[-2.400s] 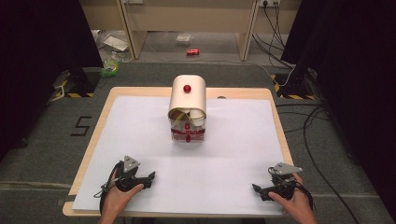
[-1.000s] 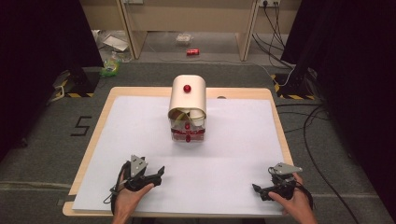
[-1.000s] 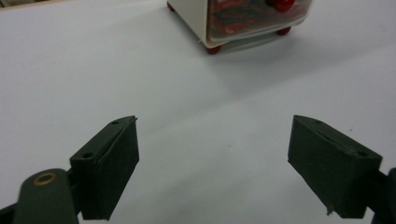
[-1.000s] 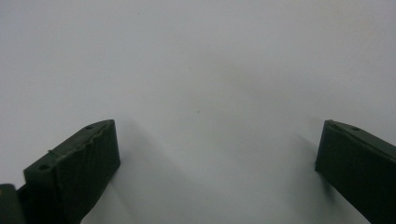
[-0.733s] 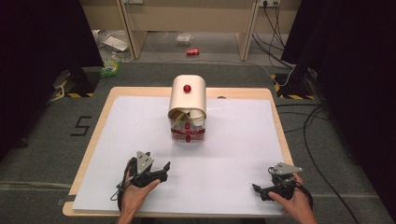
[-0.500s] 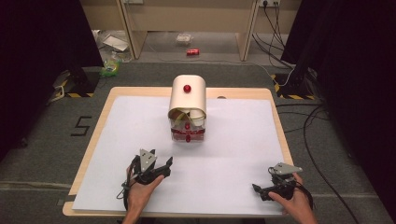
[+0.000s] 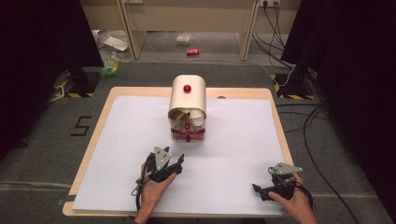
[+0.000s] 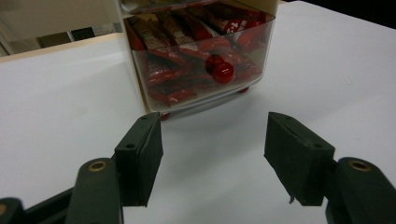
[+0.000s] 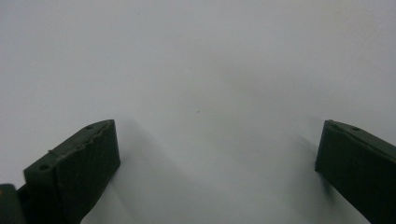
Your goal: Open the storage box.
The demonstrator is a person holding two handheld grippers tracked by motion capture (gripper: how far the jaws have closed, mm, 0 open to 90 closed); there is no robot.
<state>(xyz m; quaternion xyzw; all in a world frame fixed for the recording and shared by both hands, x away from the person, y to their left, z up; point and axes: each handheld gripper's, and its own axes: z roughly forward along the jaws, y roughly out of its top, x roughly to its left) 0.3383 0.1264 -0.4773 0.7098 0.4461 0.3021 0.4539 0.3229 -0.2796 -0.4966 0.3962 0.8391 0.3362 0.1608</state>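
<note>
High view: white sheet [image 7: 233, 140] covers wooden table [image 7: 105, 116] (grey carpet [image 7: 46, 154] around)

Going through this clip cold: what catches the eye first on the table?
A cream, round-topped dispenser stands at the middle of the white table, its clear drawer packed with red wrappers behind a red knob. The left tool points at that drawer from just in front, jaws apart, having just been closing on nothing. The right tool rests open near the table's front right corner.

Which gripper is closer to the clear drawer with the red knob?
Left. The left gripper is just in front of the drawer, pointing at its red knob. The right gripper rests far off near the table's corner.
</note>
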